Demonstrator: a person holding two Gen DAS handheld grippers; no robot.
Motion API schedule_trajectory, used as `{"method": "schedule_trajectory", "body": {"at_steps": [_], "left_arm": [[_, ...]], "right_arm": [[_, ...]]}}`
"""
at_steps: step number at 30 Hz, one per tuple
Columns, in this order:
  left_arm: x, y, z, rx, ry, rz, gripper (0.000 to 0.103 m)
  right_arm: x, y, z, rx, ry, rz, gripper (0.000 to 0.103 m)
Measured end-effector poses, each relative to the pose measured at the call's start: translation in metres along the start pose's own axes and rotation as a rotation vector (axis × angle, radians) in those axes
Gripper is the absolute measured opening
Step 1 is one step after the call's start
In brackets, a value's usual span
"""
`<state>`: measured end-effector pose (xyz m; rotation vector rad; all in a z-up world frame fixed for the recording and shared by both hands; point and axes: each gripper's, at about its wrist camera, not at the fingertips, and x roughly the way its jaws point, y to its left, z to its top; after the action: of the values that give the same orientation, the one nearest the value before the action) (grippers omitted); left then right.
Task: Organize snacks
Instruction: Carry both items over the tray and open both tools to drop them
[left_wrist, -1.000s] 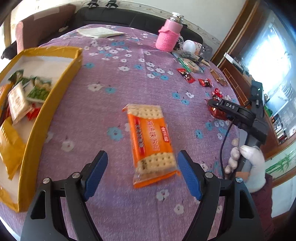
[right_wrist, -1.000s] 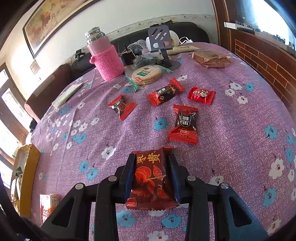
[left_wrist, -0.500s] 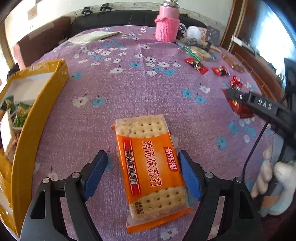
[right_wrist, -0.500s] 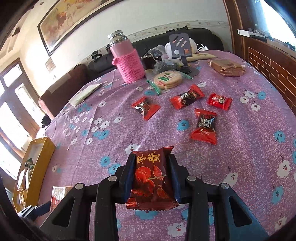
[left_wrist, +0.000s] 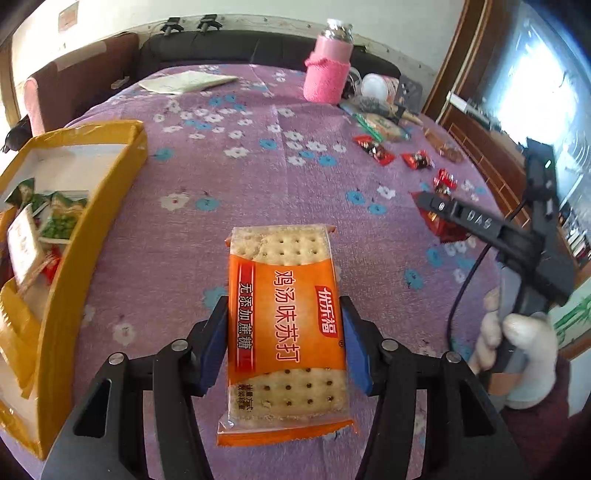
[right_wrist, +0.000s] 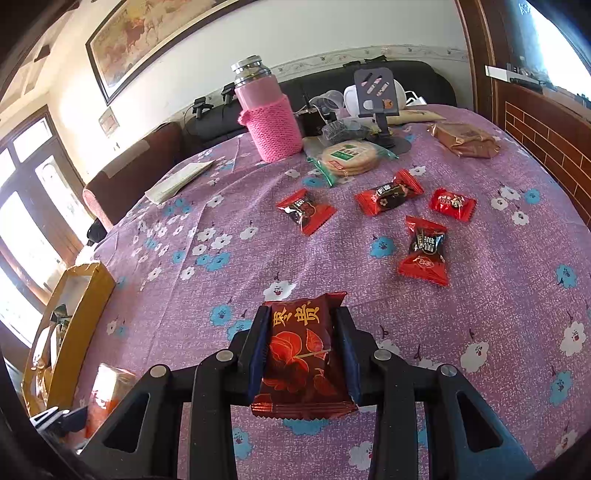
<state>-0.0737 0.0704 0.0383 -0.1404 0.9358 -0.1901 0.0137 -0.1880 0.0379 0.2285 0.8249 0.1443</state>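
An orange cracker pack (left_wrist: 284, 280) lies lengthwise on the purple flowered cloth between the blue pads of my left gripper (left_wrist: 283, 317). The jaws are closing, and both pads touch the pack's long sides. My right gripper (right_wrist: 303, 332) is shut on a dark red snack pack (right_wrist: 299, 358), held just above the cloth. In the left wrist view the right gripper (left_wrist: 436, 210) reaches in from the right, gripped by a white-gloved hand (left_wrist: 517, 343). A yellow box (left_wrist: 92, 206) holding several snack packs stands at the left edge.
Several red candies (right_wrist: 306, 208) lie scattered mid-table. Behind them are a round cracker pack (right_wrist: 347, 157), a brown pack (right_wrist: 465, 138), a pink-sleeved flask (right_wrist: 267, 122), a phone stand (right_wrist: 376, 96) and a folded paper (right_wrist: 177, 181). A dark sofa runs behind the table.
My left gripper came forward over the cracker pack and its jaws drew in from wide apart onto the pack's sides. The right gripper kept its hold and swung slightly.
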Motion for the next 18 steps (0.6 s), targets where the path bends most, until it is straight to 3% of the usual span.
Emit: {"method": "schedule_trajectory", "body": {"at_steps": [4, 10, 13, 18], "left_arm": [[-0.030, 0.029, 0.002, -0.084, -0.056, -0.013, 0.055], [-0.081, 0.099, -0.001, -0.226, -0.154, 0.078, 0.055], [-0.100, 0.135, -0.007, -0.303, -0.190, 0.131, 0.055], [-0.113, 0.180, -0.020, -0.395, -0.220, 0.158, 0.055]], "right_arm": [[0.000, 0.004, -0.001, -0.012, -0.006, 0.001, 0.036], [-0.015, 0.031, -0.002, -0.070, -0.038, 0.024, 0.036], [-0.031, 0.066, -0.004, -0.130, -0.043, 0.088, 0.036], [-0.052, 0.139, -0.007, -0.243, -0.032, 0.215, 0.036]]}}
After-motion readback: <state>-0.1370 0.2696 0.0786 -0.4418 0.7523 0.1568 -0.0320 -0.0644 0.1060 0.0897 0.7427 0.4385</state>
